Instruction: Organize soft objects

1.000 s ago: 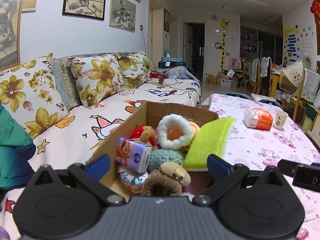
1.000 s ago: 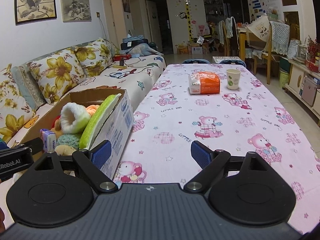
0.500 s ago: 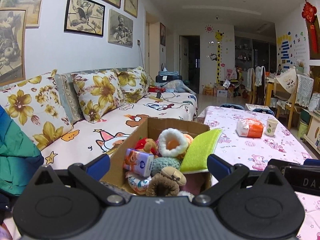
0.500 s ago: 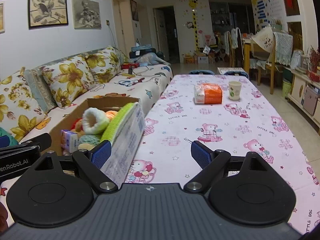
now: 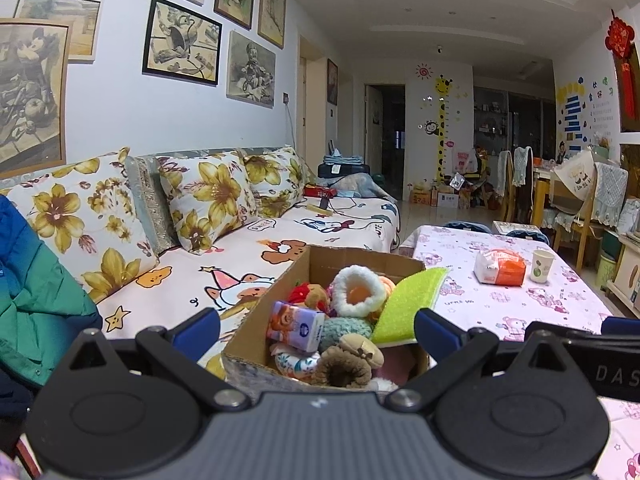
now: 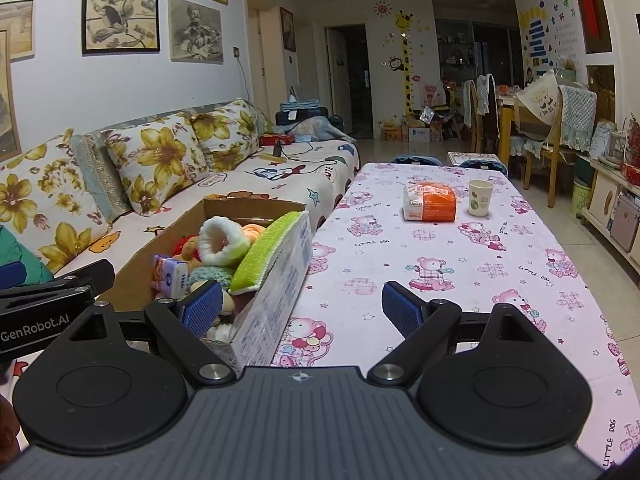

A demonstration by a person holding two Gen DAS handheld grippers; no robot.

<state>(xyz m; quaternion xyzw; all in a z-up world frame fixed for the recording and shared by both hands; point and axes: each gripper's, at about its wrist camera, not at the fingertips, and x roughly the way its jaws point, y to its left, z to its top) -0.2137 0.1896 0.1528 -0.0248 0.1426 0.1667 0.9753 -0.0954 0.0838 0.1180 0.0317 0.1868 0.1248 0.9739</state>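
Cardboard box [image 5: 352,258]: sits at the left edge of the table, beside the sofa, open at the top and packed with soft things.
Contents: a green sponge [image 5: 408,302] leans upright against the box's right wall; a white fluffy ring with an orange centre [image 5: 354,290] lies on top of the pile; a small tissue pack [image 5: 296,325] lies near the front left; a brown plush toy [image 5: 348,362] lies at the near end; a teal fuzzy item [image 5: 340,328] lies between them.
Left gripper [image 5: 316,322]: jaws spread wide with nothing between them, raised above the near end of the box.
Right gripper [image 6: 302,308]: jaws wide apart and holding nothing, over the box's right wall and the tablecloth.
Table [image 6: 460,264]: covered with a pink bear-print cloth.
Far on the table: an orange and white packet [image 6: 430,202] just beside a paper cup [image 6: 480,198], well apart from the box.
Sofa [image 5: 256,248]: cartoon-print cover, yellow floral cushions [image 5: 208,196] along its back.
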